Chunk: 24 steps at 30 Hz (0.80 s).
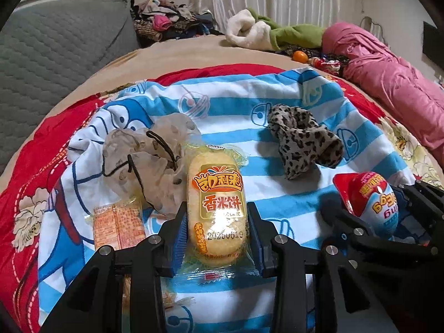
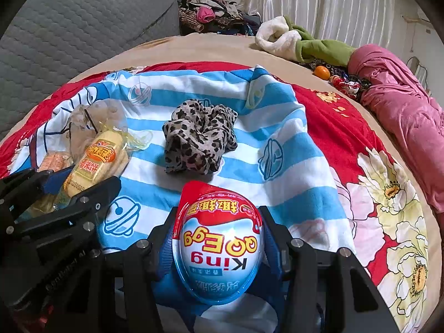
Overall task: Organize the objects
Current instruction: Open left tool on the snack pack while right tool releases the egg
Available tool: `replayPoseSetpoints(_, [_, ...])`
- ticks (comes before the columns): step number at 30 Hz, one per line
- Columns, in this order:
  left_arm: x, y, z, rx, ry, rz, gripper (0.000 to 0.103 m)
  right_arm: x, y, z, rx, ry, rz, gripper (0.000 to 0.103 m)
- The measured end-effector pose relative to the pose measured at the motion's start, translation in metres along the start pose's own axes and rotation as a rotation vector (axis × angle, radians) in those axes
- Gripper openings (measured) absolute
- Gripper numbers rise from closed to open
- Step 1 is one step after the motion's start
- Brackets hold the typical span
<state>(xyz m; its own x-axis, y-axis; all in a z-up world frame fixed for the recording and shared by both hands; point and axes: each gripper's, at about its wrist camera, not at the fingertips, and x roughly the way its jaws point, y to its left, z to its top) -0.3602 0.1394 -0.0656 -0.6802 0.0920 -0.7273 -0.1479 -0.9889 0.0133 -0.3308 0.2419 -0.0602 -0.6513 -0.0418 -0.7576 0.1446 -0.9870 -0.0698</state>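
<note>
Rice-cracker packet (image 1: 217,208), yellow with an orange label, sits lengthwise between the fingers of my left gripper (image 1: 217,238); the blue pads press on both of its long sides, so I hold it narrow and firm. Its clear wrapper end fans out toward the camera, and the far end points up the bed. In the right wrist view the same packet (image 2: 95,163) appears at the left, clamped in that gripper (image 2: 69,191).

My right gripper (image 2: 219,244) holds a toy egg (image 2: 219,249) printed "King QQ Egg", red at the far tip and pale blue at the near bulge. The fingers close on its two flanks, set moderately apart by the egg's width. From the left wrist view the egg (image 1: 374,205) shows at the right edge, between the dark fingers (image 1: 416,194) of that hand.

Both held items hang over a blue-and-white striped cartoon blanket (image 1: 236,105) spread on a red floral quilt (image 2: 347,111) on the bed. On the blanket lie a leopard-print scrunchie (image 1: 304,144), well beyond both grippers, a sheer beige spotted pouch (image 1: 144,155) with a black drawstring just left of the cracker packet, and a second orange snack packet (image 1: 119,224) beside my left fingers. Pink bedding (image 1: 388,77) lies at the far right.
</note>
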Motion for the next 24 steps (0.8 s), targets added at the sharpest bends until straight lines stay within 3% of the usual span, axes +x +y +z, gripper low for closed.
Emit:
replayPoseSetpoints(12, [-0.0003,0.0013,-0.0007,0.000,0.002,-0.005,0.042,-0.0012,0.0013,0.0003,-0.006,0.005,-0.004,0.054])
replayPoseSetpoints(24, [-0.0066,0.0052,0.0004,-0.007,0.006,0.018,0.066,-0.0066,-0.0011,0.0000,-0.011,-0.004,-0.030,0.058])
